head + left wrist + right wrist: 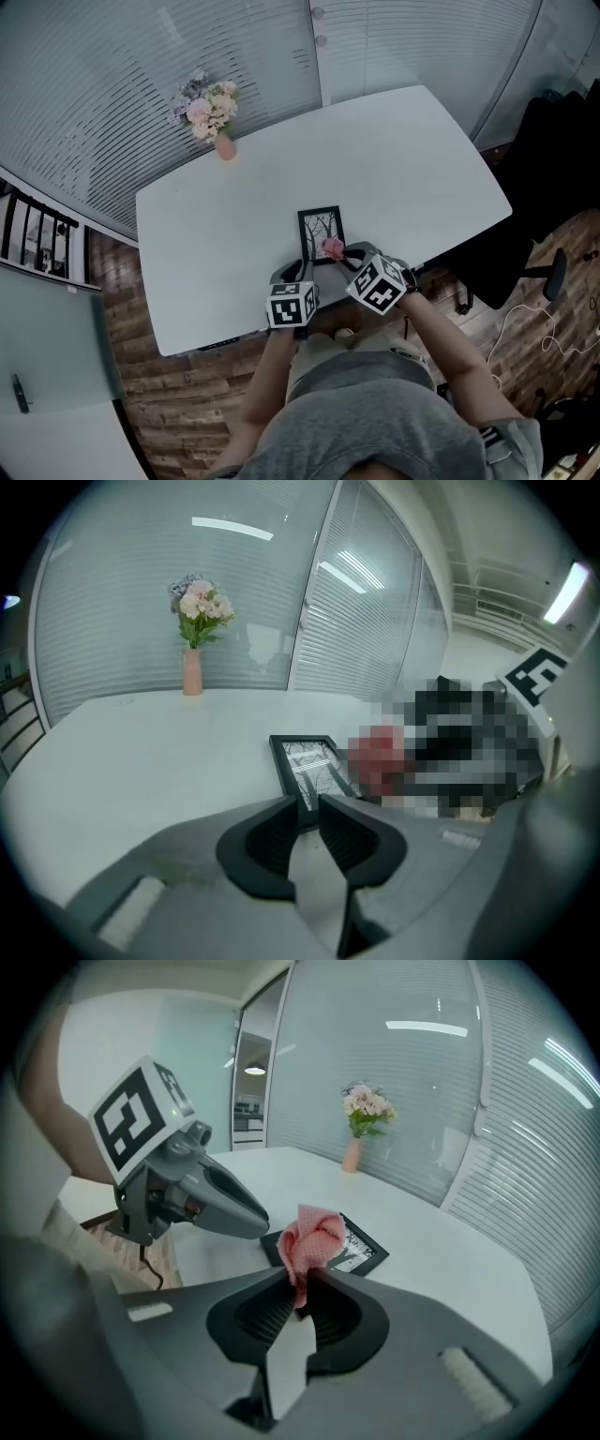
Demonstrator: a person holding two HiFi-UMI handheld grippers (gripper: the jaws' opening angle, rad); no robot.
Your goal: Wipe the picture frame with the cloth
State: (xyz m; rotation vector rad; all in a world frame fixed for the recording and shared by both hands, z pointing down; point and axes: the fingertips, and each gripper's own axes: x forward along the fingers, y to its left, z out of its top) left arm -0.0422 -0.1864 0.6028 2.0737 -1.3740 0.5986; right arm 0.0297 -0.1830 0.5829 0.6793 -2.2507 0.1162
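Lying flat on the white table [234, 216], the black picture frame [321, 225]. Pinching the frame's near corner, the left gripper [307, 803], jaws nearly together. Squeezing tight just over the frame's near edge, the right gripper [298, 1283], on a little pink cloth [314, 1237]

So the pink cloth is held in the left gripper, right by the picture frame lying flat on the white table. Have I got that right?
Not quite. The pink cloth is pinched in the right gripper, not the left, as the right gripper view shows. The rest holds: it is right by the picture frame lying flat on the white table.
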